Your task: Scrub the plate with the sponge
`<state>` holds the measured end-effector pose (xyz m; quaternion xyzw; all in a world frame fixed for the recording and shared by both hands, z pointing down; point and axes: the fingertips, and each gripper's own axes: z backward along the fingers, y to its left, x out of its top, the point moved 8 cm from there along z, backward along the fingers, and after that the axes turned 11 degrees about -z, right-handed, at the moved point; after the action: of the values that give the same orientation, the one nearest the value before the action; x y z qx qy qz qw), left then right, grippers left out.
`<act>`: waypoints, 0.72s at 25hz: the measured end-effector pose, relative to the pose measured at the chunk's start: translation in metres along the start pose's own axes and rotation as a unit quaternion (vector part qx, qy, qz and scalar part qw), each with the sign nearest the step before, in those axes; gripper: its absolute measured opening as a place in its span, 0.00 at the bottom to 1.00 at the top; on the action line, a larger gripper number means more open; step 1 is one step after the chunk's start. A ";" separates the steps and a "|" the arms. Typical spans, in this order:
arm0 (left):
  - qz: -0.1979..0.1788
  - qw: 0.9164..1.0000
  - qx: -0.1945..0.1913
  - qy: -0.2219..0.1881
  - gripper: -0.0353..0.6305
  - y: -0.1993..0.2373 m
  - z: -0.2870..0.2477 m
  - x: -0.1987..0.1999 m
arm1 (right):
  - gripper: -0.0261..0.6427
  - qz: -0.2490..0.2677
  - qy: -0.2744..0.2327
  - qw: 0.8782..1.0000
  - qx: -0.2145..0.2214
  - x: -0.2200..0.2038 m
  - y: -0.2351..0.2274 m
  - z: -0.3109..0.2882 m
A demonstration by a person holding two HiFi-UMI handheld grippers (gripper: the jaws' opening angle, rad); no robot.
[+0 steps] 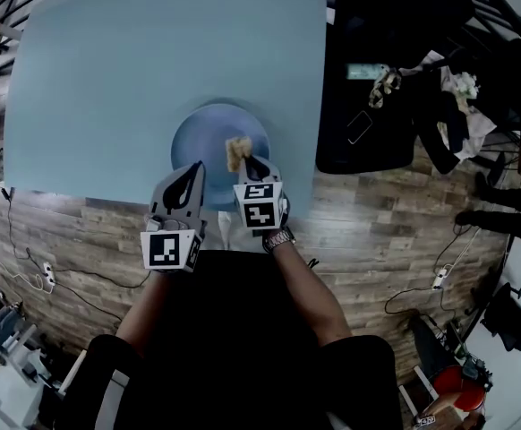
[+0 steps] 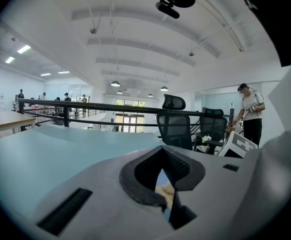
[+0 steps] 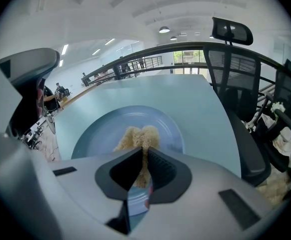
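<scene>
Nearest, at the bottom of the head view: the person's dark-clad lap (image 1: 234,330) and two bare forearms, a wristwatch (image 1: 278,238) on the right wrist. Beyond them: left gripper (image 1: 192,177), tip over the near-left rim of the plate (image 1: 198,137). In its own view the jaws stand drawn together to a thin slit, through which a scrap of tan and a sliver of blue show. That sliver may be the plate's rim, but whether the rim is pinched cannot be told. Right gripper (image 1: 253,164): jaws closed on the sponge (image 1: 237,150), a tan, rough-textured piece that bulges out past the pads. Sponge position: over the plate's middle, slightly right of centre, seemingly touching the surface. Plate: round, blue, shallow, at the near edge of a pale blue table (image 1: 153,52), the rest of which is bare. Far right, off the table: dark office chairs and loose clutter on a wood-pattern floor. Step in hand, by judgement: scrubbing is under way, with the sponge on the plate and the other gripper placed to steady it. Next move calls for pressing the sponge down and sweeping it in strokes or circles over the parts not covered, the left side and the far rim especially, while the plate is kept from sliding toward the table's near edge.
</scene>
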<state>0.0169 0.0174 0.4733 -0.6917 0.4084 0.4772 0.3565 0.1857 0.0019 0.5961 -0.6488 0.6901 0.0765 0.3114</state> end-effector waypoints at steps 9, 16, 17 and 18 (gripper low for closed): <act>-0.006 1.000 -0.016 -0.001 0.06 0.004 -0.001 0.002 | 0.09 -0.024 -0.004 0.999 -0.044 0.001 -0.023 0.011; -0.004 1.000 -0.025 0.001 0.06 0.017 0.005 -0.002 | 0.09 -0.038 -0.022 0.998 -0.044 0.005 -0.009 0.018; -0.003 1.000 -0.028 -0.002 0.06 0.020 0.007 -0.003 | 0.09 -0.038 -0.029 0.998 -0.040 0.006 -0.003 0.019; -0.002 1.000 -0.030 -0.003 0.06 0.023 0.010 -0.004 | 0.09 -0.038 -0.033 0.998 -0.037 0.006 0.003 0.019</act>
<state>-0.0081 0.0173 0.4719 -0.7013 0.3918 0.4906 0.3376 0.1889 0.0070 0.5769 -0.6826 0.6513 0.1109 0.3123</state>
